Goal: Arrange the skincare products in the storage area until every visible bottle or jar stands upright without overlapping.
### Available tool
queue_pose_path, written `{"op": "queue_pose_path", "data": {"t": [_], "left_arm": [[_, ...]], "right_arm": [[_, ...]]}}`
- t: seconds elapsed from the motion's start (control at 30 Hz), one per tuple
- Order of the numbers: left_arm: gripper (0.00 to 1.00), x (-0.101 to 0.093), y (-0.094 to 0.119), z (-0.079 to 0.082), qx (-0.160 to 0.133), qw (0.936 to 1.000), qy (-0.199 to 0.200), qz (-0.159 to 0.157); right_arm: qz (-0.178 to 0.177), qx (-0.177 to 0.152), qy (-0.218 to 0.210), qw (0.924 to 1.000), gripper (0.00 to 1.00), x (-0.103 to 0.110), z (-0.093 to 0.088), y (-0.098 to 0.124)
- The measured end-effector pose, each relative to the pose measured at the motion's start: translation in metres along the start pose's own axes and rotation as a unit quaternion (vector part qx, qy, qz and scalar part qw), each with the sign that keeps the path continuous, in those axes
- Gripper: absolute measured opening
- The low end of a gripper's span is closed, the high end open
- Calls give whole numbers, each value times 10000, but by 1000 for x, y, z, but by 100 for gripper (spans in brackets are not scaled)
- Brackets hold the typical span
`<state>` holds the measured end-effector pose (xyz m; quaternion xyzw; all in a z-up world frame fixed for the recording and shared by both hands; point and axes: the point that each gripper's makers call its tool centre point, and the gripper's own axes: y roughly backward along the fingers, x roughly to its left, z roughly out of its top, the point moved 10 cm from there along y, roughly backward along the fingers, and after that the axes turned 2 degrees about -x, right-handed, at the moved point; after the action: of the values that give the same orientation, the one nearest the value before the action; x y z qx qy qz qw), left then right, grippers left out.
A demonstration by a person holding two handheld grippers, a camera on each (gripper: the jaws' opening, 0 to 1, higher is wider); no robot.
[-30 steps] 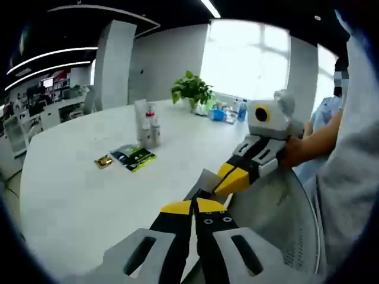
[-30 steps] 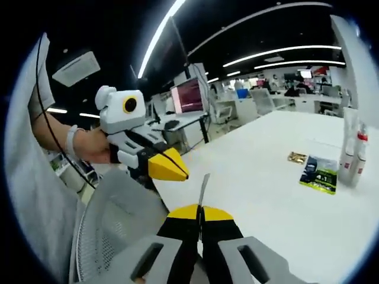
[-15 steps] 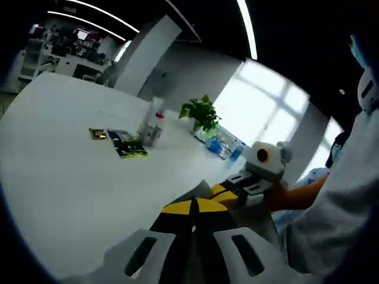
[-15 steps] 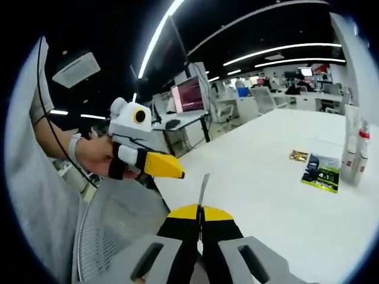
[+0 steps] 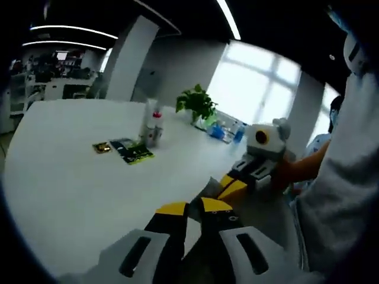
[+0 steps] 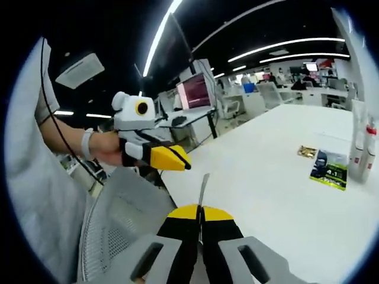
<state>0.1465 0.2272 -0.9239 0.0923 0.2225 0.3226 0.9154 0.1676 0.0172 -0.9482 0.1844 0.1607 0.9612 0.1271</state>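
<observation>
Left gripper point(image 5: 194, 208): jaws slightly apart, empty. Right gripper point(image 6: 200, 211): jaws pressed together, empty. Bottles point(image 5: 151, 125) upright beside packets point(image 5: 131, 151) toward the tabletop's point(image 5: 71, 183) far edge.

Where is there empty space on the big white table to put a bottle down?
Lots of bare white table lies between the near edge and the green packet. It is crowded further back: the gold packet, green packet and standing bottles cluster together, with more clutter around the plant.

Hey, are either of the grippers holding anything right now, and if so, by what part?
Nothing is held. The left gripper and right gripper are both empty.
</observation>
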Motion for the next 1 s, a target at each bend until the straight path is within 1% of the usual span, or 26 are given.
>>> {"op": "queue_pose_path", "data": {"t": [0.03, 0.07, 0.1, 0.13, 0.17, 0.2, 0.23, 0.27, 0.33, 0.37, 0.4, 0.47, 0.5, 0.53, 0.57, 0.6, 0.63, 0.7, 0.73, 0.77, 0.83, 0.9, 0.97, 1.0], "left_arm": [[18, 2, 0, 1, 123, 9998, -153, 14], [22, 1, -1, 2, 311, 9989, -327, -113], [26, 2, -2, 2, 400, 9980, -458, -142], [31, 4, -4, 1, 627, 9955, -691, -189], [37, 4, -6, 1, 743, 9939, -779, -248], [42, 4, -8, 0, 919, 9903, -963, -389], [44, 4, -10, 0, 1013, 9876, -1104, -473], [45, 3, -13, -1, 1176, 9820, -1334, -641], [42, 4, -15, 0, 1332, 9738, -1645, -831], [39, 3, -16, 0, 1378, 9719, -1673, -922], [38, 3, -18, 0, 1404, 9711, -1631, -1030], [35, 3, -22, -1, 1416, 9708, -1572, -1128], [33, 2, -23, -3, 1497, 9704, -1453, -1217], [31, 1, -24, -5, 1595, 9683, -1364, -1353], [28, 2, -25, -4, 1579, 9683, -1434, -1302], [27, 1, -26, -6, 1611, 9668, -1473, -1332], [26, -1, -26, -7, 1672, 9641, -1475, -1442], [21, -2, -27, -9, 1738, 9624, -1395, -1552], [19, -2, -27, -10, 1761, 9622, -1348, -1582], [16, -2, -27, -12, 1838, 9623, -1201, -1608], [10, -3, -25, -13, 1836, 9614, -1134, -1709], [6, -2, -25, -14, 1850, 9615, -1087, -1718], [2, -4, -23, -15, 1898, 9602, -1035, -1770], [0, -3, -22, -15, 1914, 9604, -1042, -1738]], "right_arm": [[30, 30, -1, 10000, 0, 1, 0, -1], [39, 36, 73, 10000, 0, 2, 0, -1], [45, 40, 73, 10000, 0, 2, 0, -1], [77, 53, 76, 9999, 0, 2, -1, -1], [106, 71, 79, 9999, 0, 2, -1, -2], [165, 91, 125, 9997, 0, 2, -2, -2], [196, 97, 157, 9996, 0, 3, -2, -2], [277, 114, 214, 9993, 0, 4, -2, -3], [364, 164, 352, 9986, 0, 7, -3, -4], [402, 189, 376, 9983, 0, 8, -3, -5], [444, 203, 401, 9980, 0, 9, -3, -5], [574, 229, 513, 9968, 0, 13, -4, -6], [613, 238, 550, 9963, 0, 14, -4, -6], [687, 250, 596, 9955, 0, 15, -4, -7], [740, 276, 614, 9950, 0, 16, -5, -7], [760, 295, 631, 9947, 0, 17, -5, -7], [793, 300, 683, 9940, 0, 19, -5, -7], [848, 299, 725, 9933, 0, 20, -5, -7], [856, 299, 735, 9932, 0, 20, -5, -7], [867, 281, 755, 9930, 0, 20, -5, -7], [843, 248, 763, 9932, 0, 20, -4, -6], [848, 244, 715, 9935, 0, 19, -4, -6], [846, 229, 689, 9938, 0, 19, -4, -6], [843, 220, 668, 9940, 0, 19, -3, -6]]}}
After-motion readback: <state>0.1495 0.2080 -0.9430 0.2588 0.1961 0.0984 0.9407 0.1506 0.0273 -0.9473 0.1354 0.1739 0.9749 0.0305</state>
